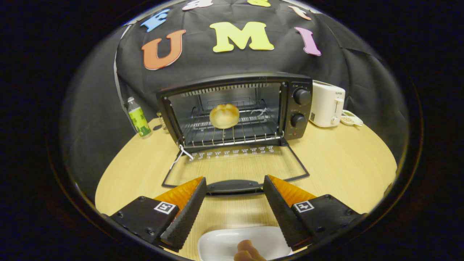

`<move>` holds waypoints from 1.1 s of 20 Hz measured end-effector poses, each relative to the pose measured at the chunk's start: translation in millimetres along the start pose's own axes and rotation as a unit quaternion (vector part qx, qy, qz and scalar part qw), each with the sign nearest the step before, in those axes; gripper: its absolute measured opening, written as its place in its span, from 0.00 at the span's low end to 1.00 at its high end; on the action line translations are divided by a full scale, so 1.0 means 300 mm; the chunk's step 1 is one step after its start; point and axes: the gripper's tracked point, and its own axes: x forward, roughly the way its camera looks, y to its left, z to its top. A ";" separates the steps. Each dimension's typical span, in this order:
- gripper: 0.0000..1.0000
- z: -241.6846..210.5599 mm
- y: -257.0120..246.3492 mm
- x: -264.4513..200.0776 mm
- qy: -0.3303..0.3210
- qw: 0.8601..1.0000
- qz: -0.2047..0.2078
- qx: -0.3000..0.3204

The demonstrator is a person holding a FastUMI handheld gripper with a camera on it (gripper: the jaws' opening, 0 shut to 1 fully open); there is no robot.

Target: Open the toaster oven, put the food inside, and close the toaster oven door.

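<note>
The black toaster oven (293,90) stands at the back of the wooden table with its glass door (235,165) folded down flat toward me. A round bread bun (224,116) rests on the wire rack (232,136) inside. My gripper (235,185) hovers open just before the door's black handle (233,186), which shows between the fingertips; nothing is held. Below the fingers lies a white plate (224,243) with a piece of food (248,251) at its near edge.
A green-labelled bottle (138,117) stands left of the oven. A white toaster (327,104) and a small dish (351,118) sit to its right. The light wooden table (344,163) is round, its edge curving away on both sides.
</note>
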 end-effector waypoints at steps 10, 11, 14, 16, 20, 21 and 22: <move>1.00 -0.082 -0.002 0.051 0.028 1.000 -0.005 0.012; 1.00 -0.082 -0.001 0.051 0.026 1.000 -0.009 0.012; 1.00 -0.087 -0.003 0.052 0.027 0.999 -0.019 0.014; 1.00 -0.084 -0.006 0.058 0.028 0.999 -0.026 0.014; 1.00 -0.082 -0.003 0.057 0.040 0.999 -0.031 0.021; 1.00 -0.069 0.002 0.056 0.036 0.999 -0.029 0.025; 1.00 -0.070 0.003 0.057 0.038 0.999 -0.030 0.021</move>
